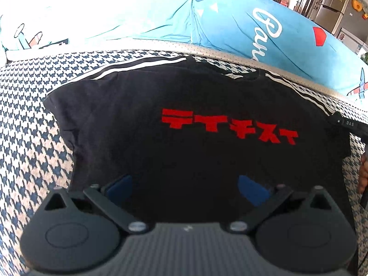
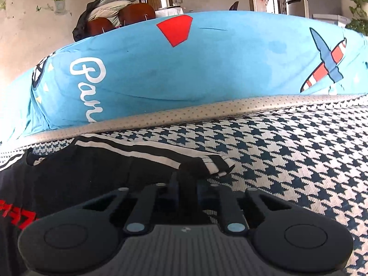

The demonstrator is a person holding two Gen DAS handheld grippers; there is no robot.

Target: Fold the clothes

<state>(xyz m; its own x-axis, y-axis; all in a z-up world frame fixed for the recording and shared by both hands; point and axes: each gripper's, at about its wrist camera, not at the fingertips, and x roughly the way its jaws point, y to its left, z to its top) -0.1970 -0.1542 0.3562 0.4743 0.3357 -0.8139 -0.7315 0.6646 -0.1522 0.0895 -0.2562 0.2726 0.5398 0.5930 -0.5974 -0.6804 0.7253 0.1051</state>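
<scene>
A: We're seeing the houndstooth cover (image 1: 27, 138) carrying the black T-shirt (image 1: 184, 156), spreading centre to 12 o'clock.
B: Our left gripper (image 1: 184, 188) is hovering wide apart, empty; our right gripper (image 2: 186, 191) is pinching the striped sleeve (image 2: 207, 164).

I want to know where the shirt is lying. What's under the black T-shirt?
The black T-shirt lies on a houndstooth-patterned cover, blue and white, which shows all around it. What lies beneath the shirt's middle is covered, so nothing can be told there.
</scene>
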